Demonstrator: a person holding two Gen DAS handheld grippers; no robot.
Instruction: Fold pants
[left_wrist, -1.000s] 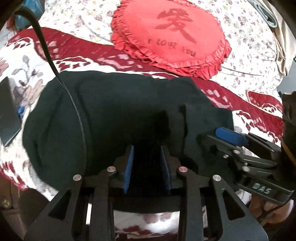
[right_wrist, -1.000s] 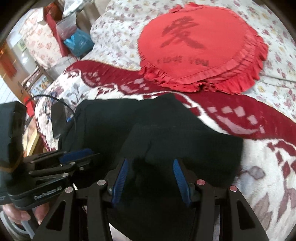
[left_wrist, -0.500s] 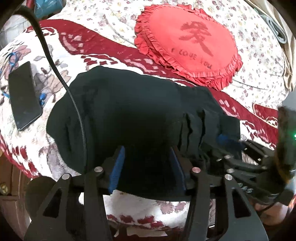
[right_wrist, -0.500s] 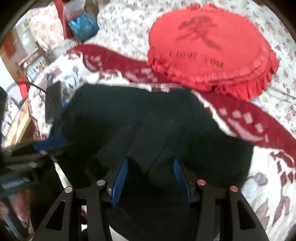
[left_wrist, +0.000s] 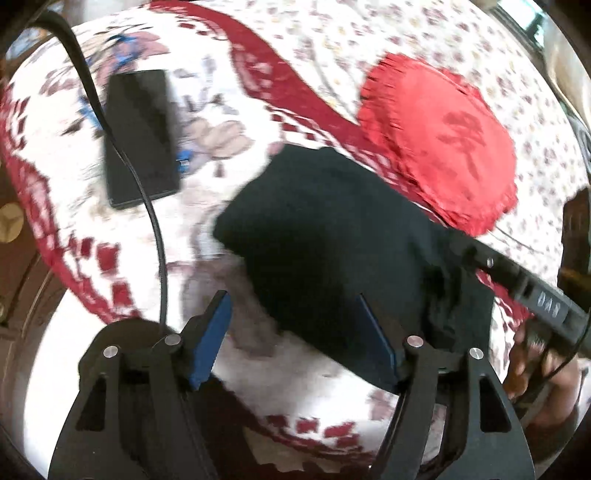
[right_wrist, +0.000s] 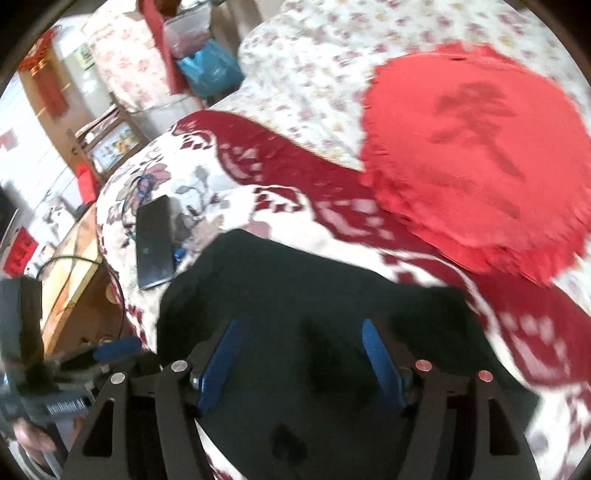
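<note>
Reading "DAS" on right gripper (left_wrist: 461, 254) frame, right of left view; my left gripper (left_wrist: 295, 328) jaws apart; right's apart over black pants (right_wrist: 314, 295).

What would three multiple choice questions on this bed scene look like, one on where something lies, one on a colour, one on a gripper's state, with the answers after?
1. Where does the dark phone lie relative to the black pants?
A. On top of them
B. Beside them on the patterned blanket
C. On the cushion

2. What colour is the round frilled cushion?
A. Red
B. Blue
C. Green

3. How do the left gripper jaws stand?
A. Shut on the pants
B. Shut on the phone
C. Open, gripping nothing

Answers: 1 B, the phone rests on the blanket, apart from the pants. 2 A, it is red with a darker character. 3 C, its blue pads are spread wide, with blanket showing between them.
</note>
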